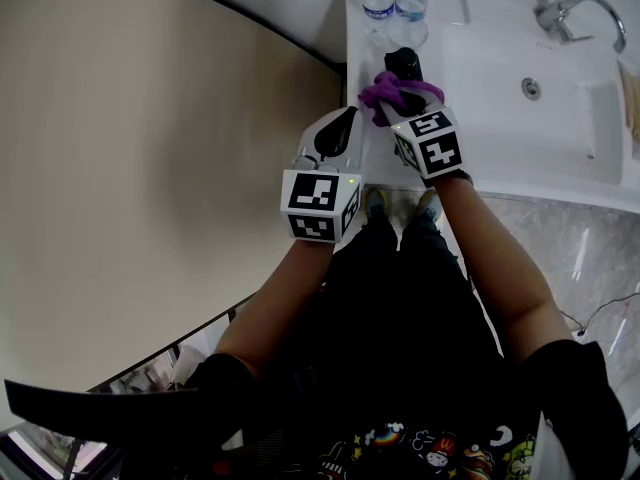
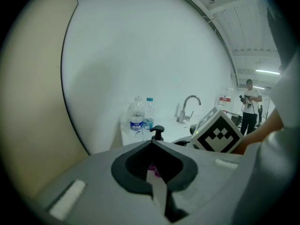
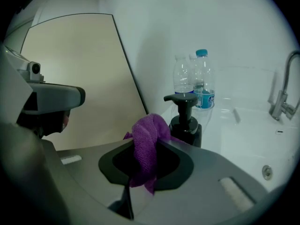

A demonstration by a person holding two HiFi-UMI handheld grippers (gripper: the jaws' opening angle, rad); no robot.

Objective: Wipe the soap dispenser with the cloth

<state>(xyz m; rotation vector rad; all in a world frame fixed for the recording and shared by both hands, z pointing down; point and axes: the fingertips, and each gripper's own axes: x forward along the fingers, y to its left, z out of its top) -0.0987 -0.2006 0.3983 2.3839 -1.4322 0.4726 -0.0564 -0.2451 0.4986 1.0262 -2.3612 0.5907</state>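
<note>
At the top centre of the head view, on the white counter [image 1: 470, 103] left of the sink [image 1: 560, 158], stands the black soap dispenser [image 1: 403, 63], with two water bottles [image 1: 395, 3] just behind it; my right claw [image 1: 392, 103] is pinching the purple cloth [image 1: 398, 92], which bunches up out of the jaws and hangs right in front of the dispenser's body; from the right gripper view the cloth overlaps the bottle's lower left side, but whether it is pressing on the plastic or only just beside it I cannot tell; my left claw [image 1: 342, 128] sits lower and to the left in the frame, jaws pressed together on nothing that I can see, well clear of the dispenser; I judge the wiping step is at hand, barely begun if at all; next I need to push the cloth firmly against the body and rub around it and up to the pump, and the left claw may have to steady the bottle, since a light pump bottle could tip or slide.
</note>
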